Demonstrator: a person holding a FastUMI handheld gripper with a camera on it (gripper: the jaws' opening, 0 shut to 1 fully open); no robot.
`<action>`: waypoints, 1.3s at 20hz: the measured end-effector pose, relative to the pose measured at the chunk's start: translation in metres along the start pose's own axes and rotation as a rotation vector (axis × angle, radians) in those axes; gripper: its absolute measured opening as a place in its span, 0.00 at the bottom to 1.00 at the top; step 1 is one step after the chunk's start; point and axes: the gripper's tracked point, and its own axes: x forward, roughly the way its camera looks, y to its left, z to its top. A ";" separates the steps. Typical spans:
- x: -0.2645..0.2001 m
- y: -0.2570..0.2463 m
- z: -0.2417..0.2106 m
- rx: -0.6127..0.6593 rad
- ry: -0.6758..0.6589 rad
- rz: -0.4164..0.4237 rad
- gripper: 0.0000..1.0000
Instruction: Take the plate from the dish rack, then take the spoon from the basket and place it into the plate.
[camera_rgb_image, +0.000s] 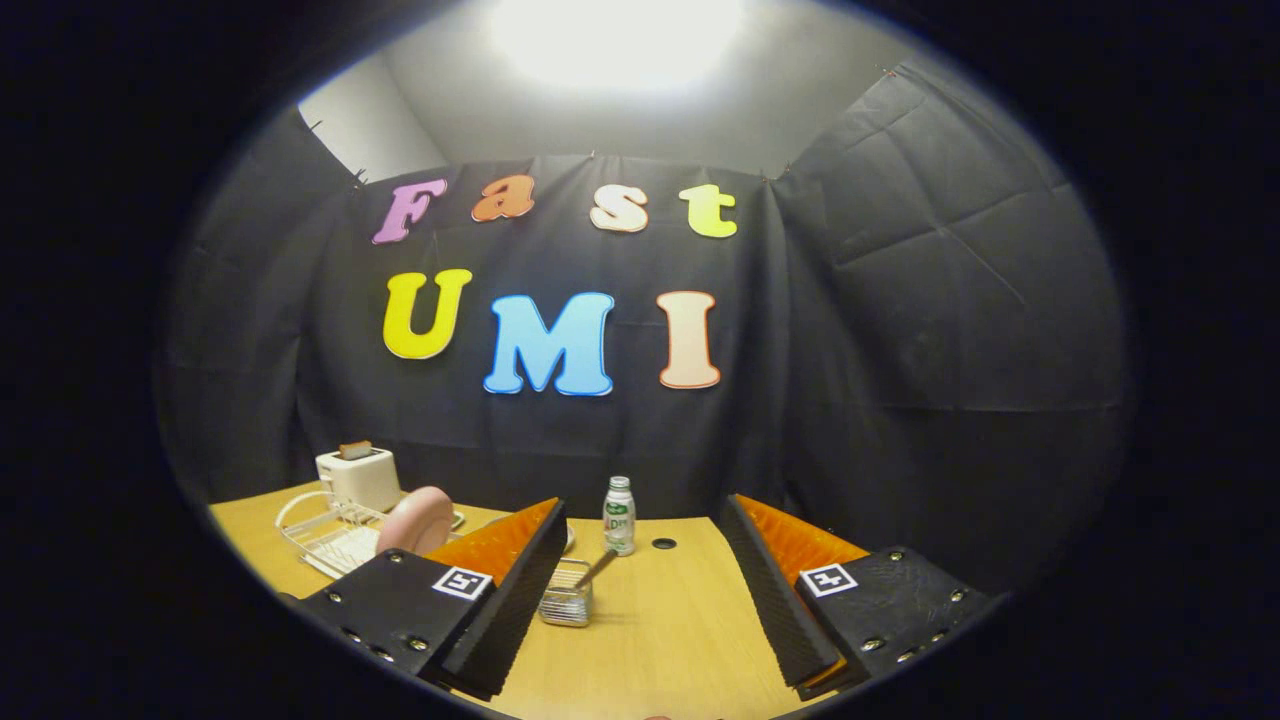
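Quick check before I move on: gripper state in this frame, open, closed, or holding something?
Gripper: open, fingers spread wide and holding nothing; the basket with the spoon stands on the table just ahead, by the left finger.

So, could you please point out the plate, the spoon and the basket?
plate (418, 520): gripper view, its pink face, upright in the rack.
spoon (597, 567): gripper view, the slanted handle.
basket (566, 604): gripper view, its front wire wall.

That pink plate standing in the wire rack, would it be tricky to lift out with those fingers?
Probably a little. The plate stands on edge in the dish rack, so it may roll or tip once freed. It looks rigid, likely smooth and slippery. The gripper is open, its fingers holding nothing.
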 end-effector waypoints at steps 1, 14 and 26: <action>0.000 0.011 0.008 0.007 -0.012 0.015 0.96; 0.025 0.080 0.037 0.051 0.011 0.106 0.96; 0.046 0.089 0.030 0.041 0.036 0.105 0.96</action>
